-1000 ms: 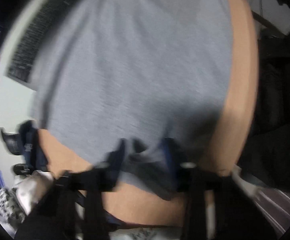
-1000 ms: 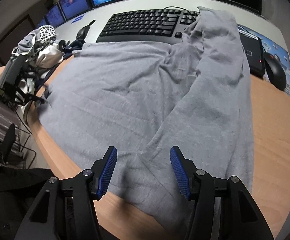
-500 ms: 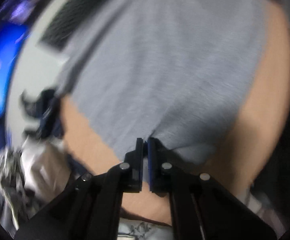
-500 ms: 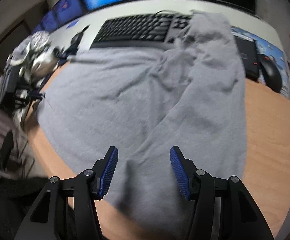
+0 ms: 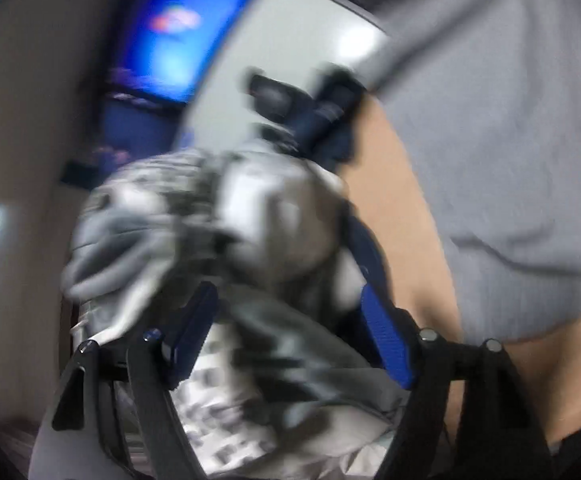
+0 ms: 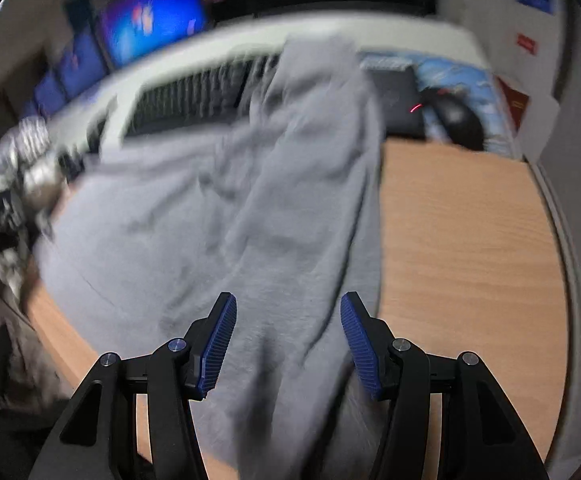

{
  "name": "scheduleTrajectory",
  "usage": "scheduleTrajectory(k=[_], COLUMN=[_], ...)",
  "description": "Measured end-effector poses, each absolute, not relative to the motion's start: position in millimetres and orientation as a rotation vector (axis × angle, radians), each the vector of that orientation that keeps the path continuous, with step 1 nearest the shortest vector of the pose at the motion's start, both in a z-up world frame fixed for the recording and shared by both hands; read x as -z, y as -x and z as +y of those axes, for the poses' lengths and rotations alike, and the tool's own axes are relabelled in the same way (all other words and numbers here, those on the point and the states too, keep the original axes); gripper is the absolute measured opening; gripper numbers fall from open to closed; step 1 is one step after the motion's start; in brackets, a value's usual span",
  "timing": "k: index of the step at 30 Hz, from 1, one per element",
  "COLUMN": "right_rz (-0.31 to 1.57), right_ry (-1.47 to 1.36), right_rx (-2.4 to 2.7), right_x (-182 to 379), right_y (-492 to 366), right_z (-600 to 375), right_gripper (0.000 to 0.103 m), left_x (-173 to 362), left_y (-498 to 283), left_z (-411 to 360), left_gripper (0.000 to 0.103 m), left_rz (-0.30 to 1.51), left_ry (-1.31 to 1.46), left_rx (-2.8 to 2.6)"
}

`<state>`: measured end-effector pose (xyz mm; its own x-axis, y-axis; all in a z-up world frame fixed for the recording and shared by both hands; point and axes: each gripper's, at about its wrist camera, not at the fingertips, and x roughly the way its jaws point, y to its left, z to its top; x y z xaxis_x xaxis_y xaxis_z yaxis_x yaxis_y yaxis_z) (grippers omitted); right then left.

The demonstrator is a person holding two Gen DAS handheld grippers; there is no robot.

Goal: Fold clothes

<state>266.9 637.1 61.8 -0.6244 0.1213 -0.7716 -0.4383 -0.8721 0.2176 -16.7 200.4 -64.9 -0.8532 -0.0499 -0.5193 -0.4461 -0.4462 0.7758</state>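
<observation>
— Grey garment (image 6: 250, 216) lies spread on the wooden tabletop (image 6: 462, 240), not folded yet?

— Yes. My right tool (image 6: 288, 344) hovers wide open over its near part; my left tool (image 5: 290, 320) is open too, empty, before a clothes pile (image 5: 210, 216). Next I must pinch an edge. No containers visible.

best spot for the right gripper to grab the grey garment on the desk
Probably the near hem of the grey fabric garment, directly under the open right gripper. The hem lies at the wooden desk's front edge, so coming from the near side and pinching the edge looks easiest.
</observation>
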Motion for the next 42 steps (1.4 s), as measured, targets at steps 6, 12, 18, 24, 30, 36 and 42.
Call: scheduleTrajectory(k=[6,12,18,24,30,36,42], right_rz=[0.878,0.983,0.956,0.605,0.501,0.575,0.543], right_ry=[1.119,1.090,1.033,1.000,0.959,0.920,0.957], right_rx=[-2.785,-2.588,-2.595,-2.593,-2.550,-2.583,-2.606], right_x=[-50.8,-0.2,-20.2,-77.4,-98.1,-99.0,-100.2], right_y=[-305.7,-338.6,-343.3,-303.2,-204.6,-122.0,-72.2], right_z=[587.4,611.5,625.9,660.4,749.7,815.3,866.0], right_gripper=[0.057,0.047,0.048,0.074,0.074,0.074,0.064], left_x=[77.7,124.4,129.7,126.7,126.3,126.4,126.8], left_y=[-52.0,-55.6,-66.9,-57.2,-50.2,-49.4,-48.8], left_z=[228.1,268.0,268.8,258.1,247.3,247.6,248.1], left_gripper=[0.077,0.091,0.091,0.093,0.093,0.094,0.097], left_rz=[1.133,1.145,1.147,0.941,0.789,0.774,0.759], left_ry=[0.676,0.707,0.678,0.809,0.890,0.918,0.945], left_rx=[-2.250,-2.282,-2.375,-2.409,-2.420,-2.424,-2.431])
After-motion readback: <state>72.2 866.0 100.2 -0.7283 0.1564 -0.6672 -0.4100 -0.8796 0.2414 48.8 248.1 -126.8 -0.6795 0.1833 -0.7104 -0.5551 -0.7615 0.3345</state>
